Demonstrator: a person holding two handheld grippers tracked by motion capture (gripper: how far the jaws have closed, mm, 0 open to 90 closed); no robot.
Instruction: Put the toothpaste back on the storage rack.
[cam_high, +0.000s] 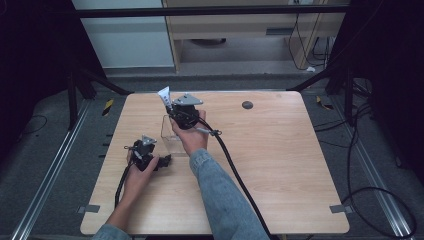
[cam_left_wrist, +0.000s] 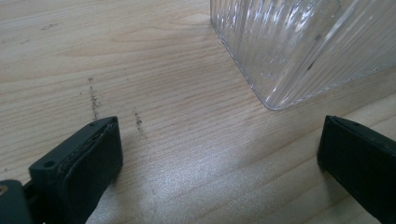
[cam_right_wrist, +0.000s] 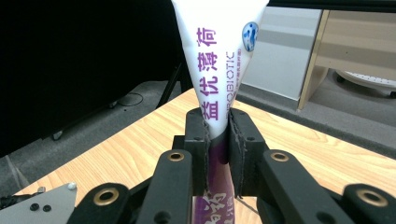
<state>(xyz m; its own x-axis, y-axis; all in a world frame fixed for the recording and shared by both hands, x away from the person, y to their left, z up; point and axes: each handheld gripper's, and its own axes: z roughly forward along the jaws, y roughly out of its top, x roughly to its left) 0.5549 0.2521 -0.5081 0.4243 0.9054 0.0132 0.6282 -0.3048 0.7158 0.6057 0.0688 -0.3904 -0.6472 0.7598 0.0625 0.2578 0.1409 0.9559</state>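
A white and purple tube (cam_right_wrist: 218, 60) with "PROBIOTIC" print stands upright in my right gripper (cam_right_wrist: 217, 135), whose jaws are shut on its lower part. In the high view the tube (cam_high: 164, 96) sticks up from the right gripper (cam_high: 176, 111) above the far side of a clear ribbed plastic container (cam_high: 171, 136). My left gripper (cam_high: 165, 161) rests low on the table just in front of that container, jaws wide open. In the left gripper view the container's corner (cam_left_wrist: 289, 51) lies ahead between the open fingers (cam_left_wrist: 88, 158), with nothing held.
The wooden table (cam_high: 280, 165) has a small dark round disc (cam_high: 247, 105) near its far edge. Cables (cam_high: 235, 172) trail from both grippers toward the near edge. Black frame legs and a cabinet stand beyond the table.
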